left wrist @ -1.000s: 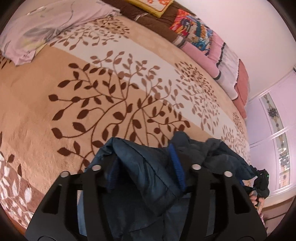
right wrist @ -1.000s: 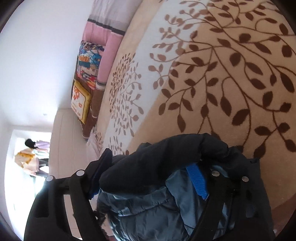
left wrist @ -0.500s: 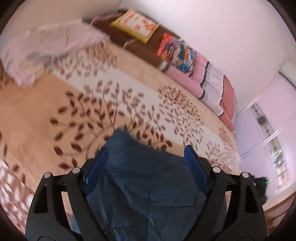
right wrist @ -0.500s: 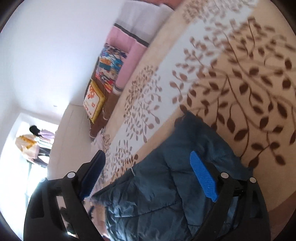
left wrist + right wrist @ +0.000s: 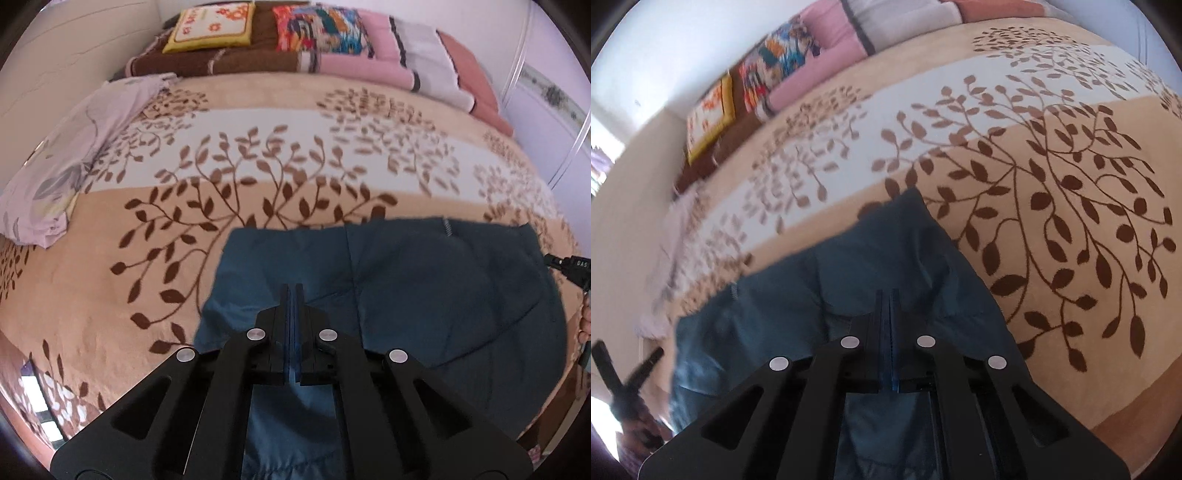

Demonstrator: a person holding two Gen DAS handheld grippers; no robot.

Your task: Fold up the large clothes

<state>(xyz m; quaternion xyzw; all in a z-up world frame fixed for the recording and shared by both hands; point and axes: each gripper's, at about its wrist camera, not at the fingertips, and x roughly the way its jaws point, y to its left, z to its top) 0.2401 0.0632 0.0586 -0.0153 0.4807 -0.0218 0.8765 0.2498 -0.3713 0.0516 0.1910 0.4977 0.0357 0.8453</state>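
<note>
A dark blue padded jacket (image 5: 424, 288) lies spread at the near edge of the bed, and it also shows in the right wrist view (image 5: 849, 280). My left gripper (image 5: 293, 291) is shut on the jacket's near left part. My right gripper (image 5: 889, 297) is shut on the jacket's near right part. The fabric runs up between both pairs of fingers. The right gripper's tip (image 5: 569, 267) shows at the right edge of the left wrist view, and the left gripper (image 5: 626, 373) at the lower left of the right wrist view.
The bed carries a beige blanket with brown leaf patterns (image 5: 258, 166). A crumpled lilac sheet (image 5: 74, 158) lies at the left. Folded blankets and cushions (image 5: 314, 40) line the far side against the wall. A wardrobe door (image 5: 554, 103) stands at the right.
Both grippers went from wide open over the bunched jacket to shut on it. The jacket now lies spread flatter, and both cameras have pulled back and tilted up.
</note>
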